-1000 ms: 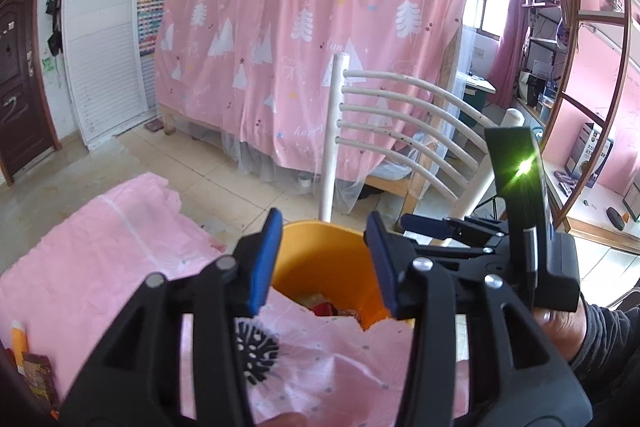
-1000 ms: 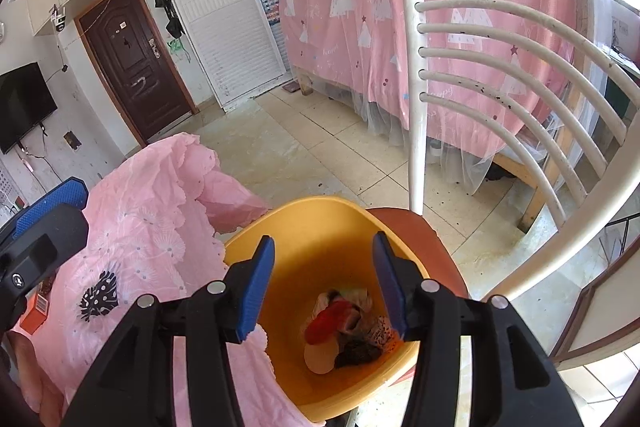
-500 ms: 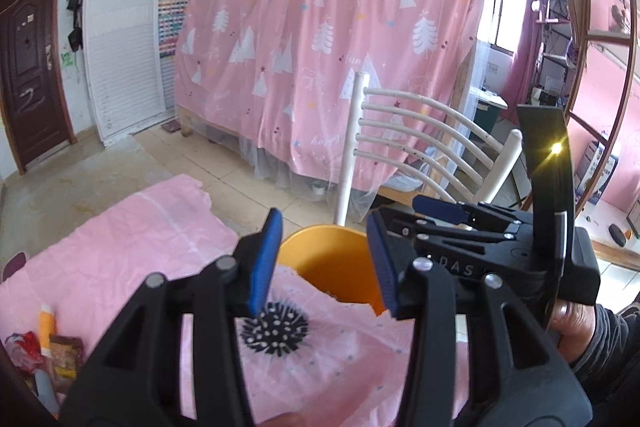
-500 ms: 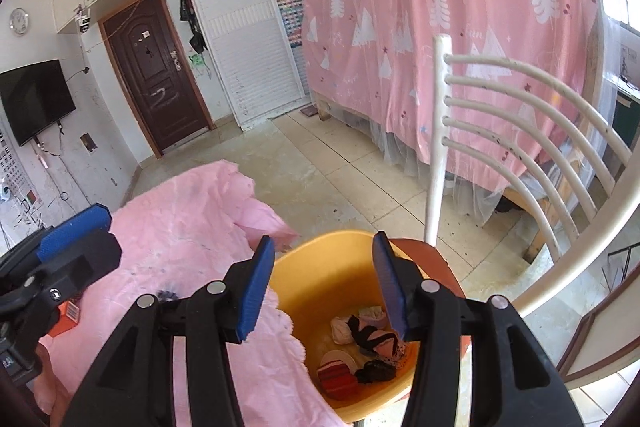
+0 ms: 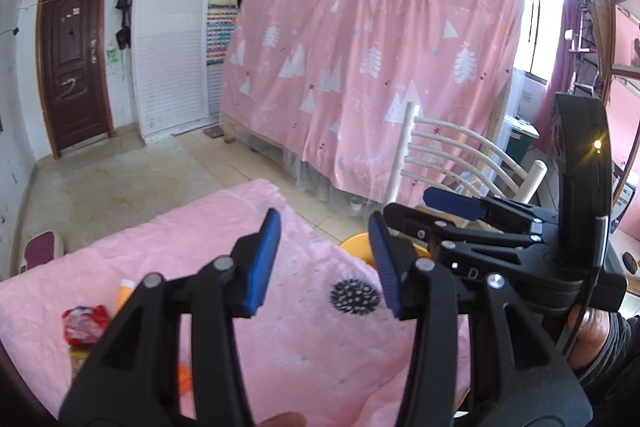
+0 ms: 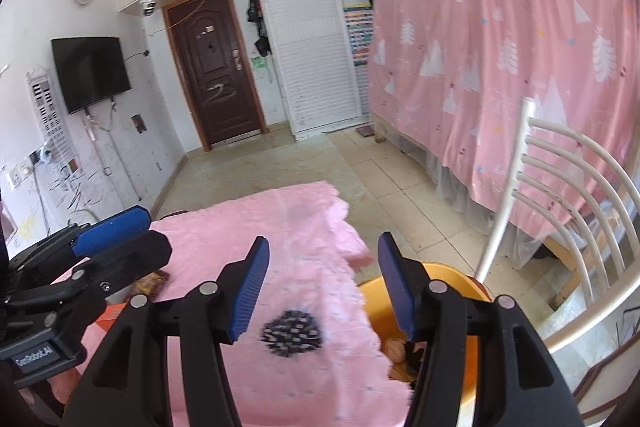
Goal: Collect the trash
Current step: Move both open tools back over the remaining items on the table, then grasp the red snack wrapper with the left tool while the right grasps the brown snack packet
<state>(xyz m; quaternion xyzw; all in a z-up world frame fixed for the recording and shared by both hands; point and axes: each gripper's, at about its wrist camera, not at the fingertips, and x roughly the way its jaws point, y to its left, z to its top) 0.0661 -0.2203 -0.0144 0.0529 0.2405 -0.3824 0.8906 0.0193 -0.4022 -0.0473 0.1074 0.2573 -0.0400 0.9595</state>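
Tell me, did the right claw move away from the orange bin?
Yes. The right claw pulled back from the orange bin, toward the pink tablecloth. The bin sat between its fingers before; now it lies low and right, partly covered.

Surface: table under wrinkled pink patterned cloth (image 5: 248, 227).
Left of black dotted print (image 5: 354, 297): red crumpled wrapper (image 5: 85, 319), orange tube (image 5: 125, 293).

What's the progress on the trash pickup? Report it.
Done: some scraps lie in the orange bin. In hand: nothing; the left gripper and right gripper are both open and empty. Left: the red wrapper and other litter on the pink cloth.
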